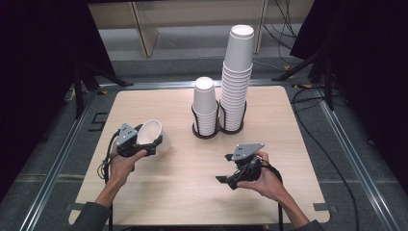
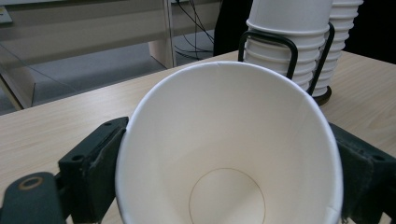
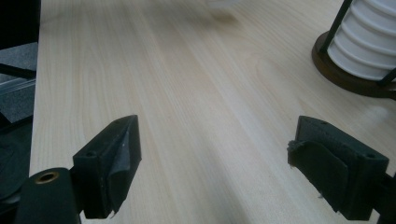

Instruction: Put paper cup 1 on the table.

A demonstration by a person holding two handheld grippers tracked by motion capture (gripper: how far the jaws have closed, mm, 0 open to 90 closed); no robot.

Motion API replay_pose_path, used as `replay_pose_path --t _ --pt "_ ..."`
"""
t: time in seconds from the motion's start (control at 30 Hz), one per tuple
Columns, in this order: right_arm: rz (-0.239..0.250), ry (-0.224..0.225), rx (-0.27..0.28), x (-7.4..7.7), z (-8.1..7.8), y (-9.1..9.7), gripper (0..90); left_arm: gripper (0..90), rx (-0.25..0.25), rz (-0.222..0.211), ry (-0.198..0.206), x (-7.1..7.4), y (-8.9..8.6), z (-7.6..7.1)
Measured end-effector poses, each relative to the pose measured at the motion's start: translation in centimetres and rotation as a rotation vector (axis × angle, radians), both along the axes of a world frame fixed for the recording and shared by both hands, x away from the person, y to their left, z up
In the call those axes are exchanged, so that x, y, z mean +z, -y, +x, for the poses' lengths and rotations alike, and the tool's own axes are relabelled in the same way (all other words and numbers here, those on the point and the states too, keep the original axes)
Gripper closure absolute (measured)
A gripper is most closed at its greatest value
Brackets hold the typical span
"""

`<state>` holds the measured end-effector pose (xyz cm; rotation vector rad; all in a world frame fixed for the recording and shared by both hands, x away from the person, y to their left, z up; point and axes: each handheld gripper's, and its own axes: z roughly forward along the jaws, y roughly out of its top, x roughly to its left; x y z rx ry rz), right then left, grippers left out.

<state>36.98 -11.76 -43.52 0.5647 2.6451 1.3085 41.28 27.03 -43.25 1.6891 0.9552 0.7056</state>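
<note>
White paper cup (image 1: pixel 153 135) – 1 held; stacks (image 1: pixel 226 91) – 2.

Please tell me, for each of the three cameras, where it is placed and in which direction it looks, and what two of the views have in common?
High view: above the near side, facing forward and down on the table; both forearms, left gripper and right gripper show.
Left gripper view: on the left gripper, looking into the held paper cup toward the cup stacks; its jaws press the cup's sides.
Right gripper view: on the right gripper, looking low across bare tabletop; its jaws stand apart.
Shared: both gripper views show the stack holder.
</note>
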Motion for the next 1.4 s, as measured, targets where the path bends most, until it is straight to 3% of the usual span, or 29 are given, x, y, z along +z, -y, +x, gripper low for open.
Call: replay_pose_path --t 0.13,0.2,0.23,0.43,0.6,0.77,0.97,1.4 --pt "0.004 -0.014 -0.008 -0.1 0.0 0.1 16.4 10.6 0.007 -0.012 -0.006 -0.3 0.3 1.2" --pt "0.003 -0.002 -0.010 -0.2 0.1 0.2 16.4 10.6 0.008 0.009 -0.015 -0.4 0.4 1.8" --pt "0.005 -0.019 -0.014 -0.2 0.1 0.3 16.4 10.5 0.008 0.009 -0.015 -0.4 0.4 1.8" --pt "0.004 -0.026 -0.016 -0.2 -0.1 0.5 16.7 10.5 0.033 0.019 -0.029 -1.1 0.5 3.5" --pt "0.005 -0.007 -0.013 -0.2 0.0 0.6 16.9 10.3 0.049 0.044 -0.040 -1.6 0.4 4.6" --pt "0.008 -0.012 -0.010 -0.2 0.0 0.6 17.0 10.4 0.068 0.094 -0.050 -1.0 0.5 5.1" --pt "0.009 -0.021 -0.005 -0.3 0.0 0.6 17.1 9.8 0.074 0.123 -0.085 -1.1 0.8 5.2" --pt "0.010 -0.017 0.000 -0.3 -0.1 0.5 17.2 6.7 0.054 0.069 -0.034 -2.5 0.5 5.2"
